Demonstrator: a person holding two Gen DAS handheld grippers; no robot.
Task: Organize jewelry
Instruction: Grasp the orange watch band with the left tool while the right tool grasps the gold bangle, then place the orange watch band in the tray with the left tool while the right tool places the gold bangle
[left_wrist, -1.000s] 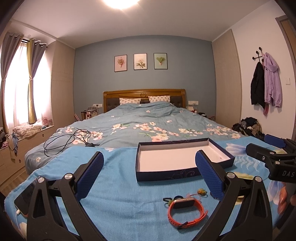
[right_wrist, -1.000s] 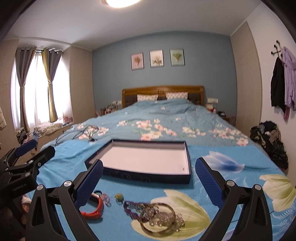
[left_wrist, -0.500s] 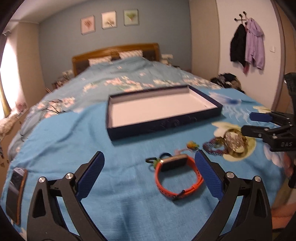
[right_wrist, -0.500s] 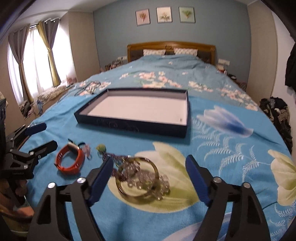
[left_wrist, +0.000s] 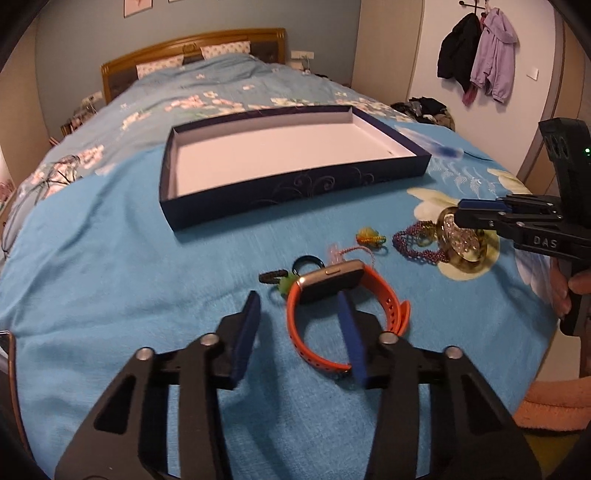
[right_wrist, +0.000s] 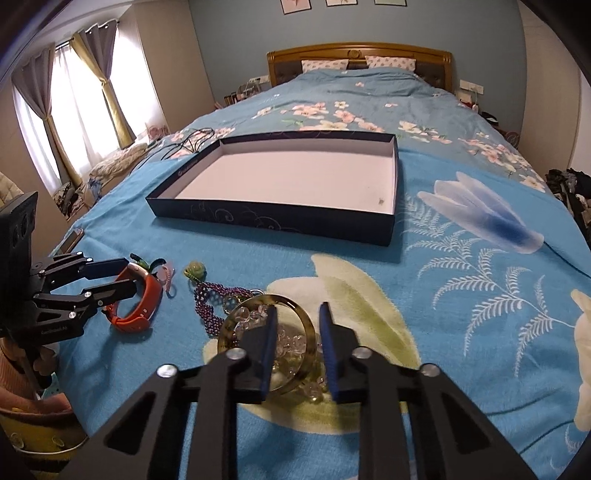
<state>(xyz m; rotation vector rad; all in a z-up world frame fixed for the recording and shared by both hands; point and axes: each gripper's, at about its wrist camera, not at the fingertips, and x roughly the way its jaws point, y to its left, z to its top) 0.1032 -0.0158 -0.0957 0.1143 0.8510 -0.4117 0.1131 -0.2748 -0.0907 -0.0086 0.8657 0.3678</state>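
Orange watch (left_wrist: 343, 310) and gold bangle (right_wrist: 273, 343) lay on the bed (left_wrist: 110, 266) as both tongs, wide apart a second earlier, dipped and were closing, left tongs (left_wrist: 301, 325) astride the watch, right tongs (right_wrist: 297, 343) astride the bangle's rim.

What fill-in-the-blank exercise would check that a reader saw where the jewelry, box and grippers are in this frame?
1. The navy box on the bed holds ____ jewelry.
2. The left gripper, its jaws closing, has one finger inside the loop of the ____ watch.
3. The right gripper, its jaws closing, straddles the rim of the gold ____.
4. The purple beaded bracelet lies ____ the box.

Missing words: no; orange; bangle; outside
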